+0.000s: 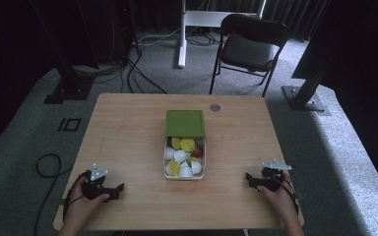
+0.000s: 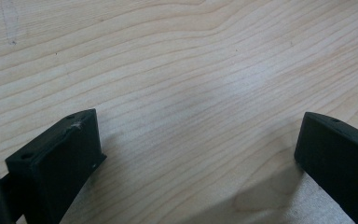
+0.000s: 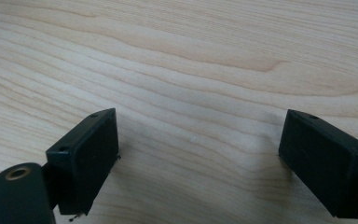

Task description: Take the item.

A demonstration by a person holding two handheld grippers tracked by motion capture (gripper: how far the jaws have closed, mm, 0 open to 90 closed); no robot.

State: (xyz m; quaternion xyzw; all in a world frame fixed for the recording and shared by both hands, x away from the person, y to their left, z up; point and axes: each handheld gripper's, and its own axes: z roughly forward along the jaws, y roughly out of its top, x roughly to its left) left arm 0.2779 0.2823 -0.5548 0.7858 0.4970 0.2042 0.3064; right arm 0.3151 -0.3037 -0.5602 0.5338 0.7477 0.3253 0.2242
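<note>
Box of paper cups (image 1: 184, 158), green lid (image 1: 185, 122) slid back; nothing handled yet.
Left gripper (image 1: 109, 191) and right gripper (image 1: 252, 180): jaws open, empty, resting on worktop (image 1: 128, 137), well apart from box.

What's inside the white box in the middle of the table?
The box holds small white and yellow pieces and something brown. The green lid covers its far end, hiding whatever lies under it.

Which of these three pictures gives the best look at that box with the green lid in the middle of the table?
The high view: the box sits mid-table with its green lid slid back, white and yellow pieces visible inside. The left and right gripper views look down at bare wood between open jaws, so they add nothing about the box.
</note>
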